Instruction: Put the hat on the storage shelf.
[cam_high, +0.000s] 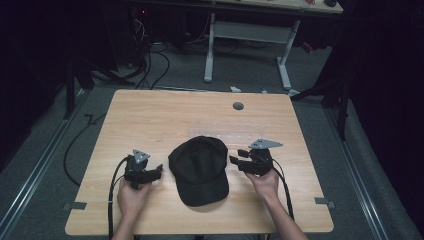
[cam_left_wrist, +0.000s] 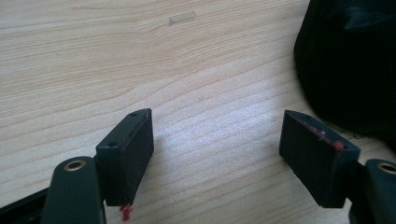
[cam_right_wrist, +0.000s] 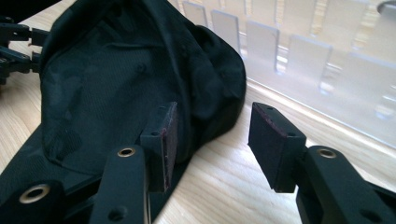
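- Nearest me in the high view are two forearms coming in from the bottom edge, each hand holding one gripper.
- My left gripper (cam_high: 159, 170) sits just left of the cap (cam_high: 200, 170); in the left gripper view its jaws stand wide apart over bare wood, nothing between them, the cap (cam_left_wrist: 348, 65) off to one side.
- My right gripper (cam_high: 233, 160) is at the cap's right edge. In the right gripper view its jaws are open with only table in the gap; one pad (cam_right_wrist: 169, 140) lies against or just in front of the cap (cam_right_wrist: 116, 84), and I cannot tell whether it touches. It grips nothing.
- One black cap, lying flat near the front middle of the table (cam_high: 150, 115), between the two grippers.
- Its long axis runs front to back: the crown is on the far side, the brim points toward me, slightly to the right.
- The surface is one light wooden tabletop with a round grey plug (cam_high: 238, 106) near the far edge.
- A clear plastic strip (cam_high: 230, 134) lies just behind the cap; in the right gripper view it shows as a row of see-through tabs (cam_right_wrist: 299, 51).
- Around it is a dim room: grey carpet, loose cables on the floor, and one white-legged desk (cam_high: 247, 45) beyond the table.
- Count: two grippers, one cap, one strip, one plug.
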